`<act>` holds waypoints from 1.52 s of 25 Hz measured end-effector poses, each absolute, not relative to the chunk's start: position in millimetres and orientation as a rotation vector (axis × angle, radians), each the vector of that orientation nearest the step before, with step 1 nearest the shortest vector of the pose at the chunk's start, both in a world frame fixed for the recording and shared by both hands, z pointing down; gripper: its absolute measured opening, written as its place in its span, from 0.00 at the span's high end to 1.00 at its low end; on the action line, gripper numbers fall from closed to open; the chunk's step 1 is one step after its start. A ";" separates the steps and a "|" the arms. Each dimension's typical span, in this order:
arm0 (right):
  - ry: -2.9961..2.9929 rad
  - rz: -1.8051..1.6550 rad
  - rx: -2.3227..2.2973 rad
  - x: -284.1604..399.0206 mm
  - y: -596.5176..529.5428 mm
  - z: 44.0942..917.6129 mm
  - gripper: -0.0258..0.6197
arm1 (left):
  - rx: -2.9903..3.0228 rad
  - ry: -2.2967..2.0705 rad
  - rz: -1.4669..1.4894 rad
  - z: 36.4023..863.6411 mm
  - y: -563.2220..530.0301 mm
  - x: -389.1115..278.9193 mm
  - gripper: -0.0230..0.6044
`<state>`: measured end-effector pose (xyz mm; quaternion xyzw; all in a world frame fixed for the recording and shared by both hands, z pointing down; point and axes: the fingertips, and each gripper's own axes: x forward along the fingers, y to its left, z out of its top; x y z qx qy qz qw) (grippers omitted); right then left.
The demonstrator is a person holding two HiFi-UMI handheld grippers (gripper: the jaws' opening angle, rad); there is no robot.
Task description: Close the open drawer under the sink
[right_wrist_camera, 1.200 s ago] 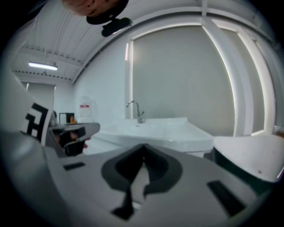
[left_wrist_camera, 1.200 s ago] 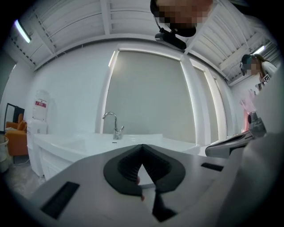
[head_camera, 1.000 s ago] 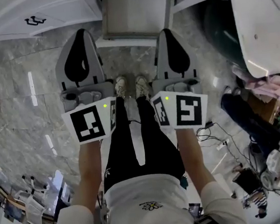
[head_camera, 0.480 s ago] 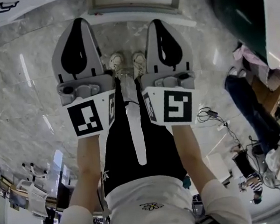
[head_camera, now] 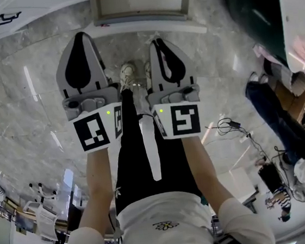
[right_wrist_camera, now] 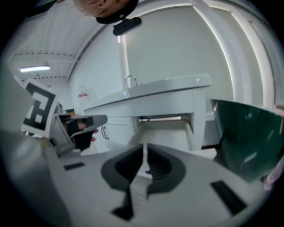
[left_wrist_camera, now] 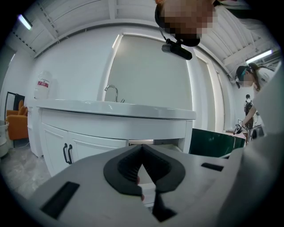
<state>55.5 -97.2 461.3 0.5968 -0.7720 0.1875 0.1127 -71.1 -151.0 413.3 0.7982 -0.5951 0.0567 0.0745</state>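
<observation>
Drawer under the sink is pulled out at the top middle of the head view, its pale inside bare and its white front edge facing me. In the right gripper view it gapes in the middle of the frame, below the sink's surface and the faucet.

Since a second ago I have brought both hands down in front of me. My right gripper has also slid in toward the middle of the frame, so its tip now sits just below the drawer's front edge. My left gripper stands beside it, further left, over the marble floor.

Both pairs of jaws are clenched on nothing (each gripper view shows the dark pads meeting at the tip, with only the cabinet beyond). That suits the job, I think, since a closed tip makes a firm nose to push with.

No contact yet, as far as I can judge, because the drawer is ahead of both tips. What remains is to meet its front squarely and press it home, keeping the push centred so it does not skew.
</observation>
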 end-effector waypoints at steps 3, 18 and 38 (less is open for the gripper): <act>-2.241 0.596 1.712 54.1 -93.7 475.2 0.90 | 2.391 -1.773 0.171 413.7 -151.8 -70.5 0.93; -2.030 0.837 1.786 49.6 -116.6 563.1 0.66 | 2.401 -1.703 0.195 428.6 -148.4 -62.6 0.93; -1.924 0.768 1.765 38.9 -137.2 598.6 0.73 | 2.354 -1.750 0.226 444.8 -156.5 -77.2 0.93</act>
